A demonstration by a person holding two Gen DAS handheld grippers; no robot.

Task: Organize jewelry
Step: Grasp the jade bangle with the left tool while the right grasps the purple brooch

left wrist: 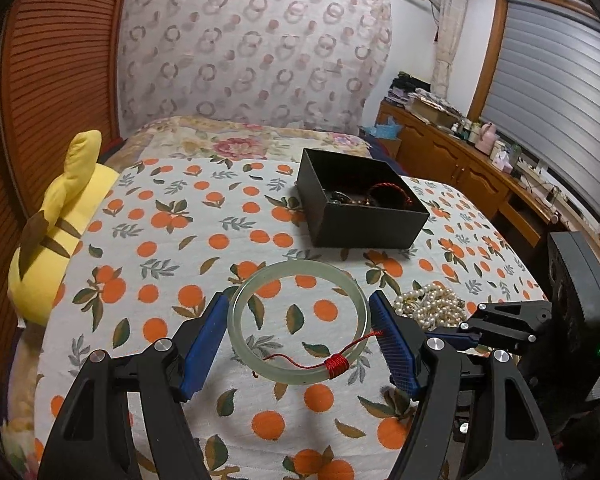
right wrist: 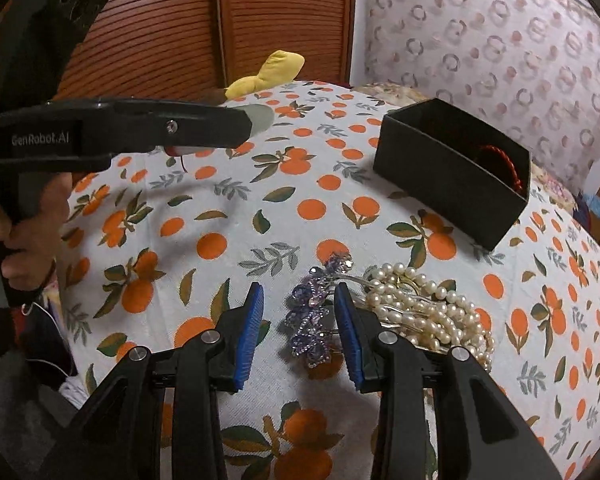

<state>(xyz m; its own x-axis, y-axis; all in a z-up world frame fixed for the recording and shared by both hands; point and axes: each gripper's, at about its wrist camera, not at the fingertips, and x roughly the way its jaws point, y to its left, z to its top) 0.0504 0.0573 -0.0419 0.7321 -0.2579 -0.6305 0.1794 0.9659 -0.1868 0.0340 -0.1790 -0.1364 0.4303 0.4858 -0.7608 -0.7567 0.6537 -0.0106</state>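
Two grippers, both ours. We hold the green bangle (left wrist: 299,322) across the left gripper (left wrist: 300,332), jaws wide and pressing its rim; the black box (left wrist: 364,216) lies ahead of them. Our right gripper (right wrist: 299,330) stands part open, empty, the purple hair clip (right wrist: 316,312) between its jaws and the pearl necklace (right wrist: 424,312) just outside one. Risks: the smooth bangle slipping; pearls snagging when we close. Open bedspread (left wrist: 160,240) leaves free room boxward.
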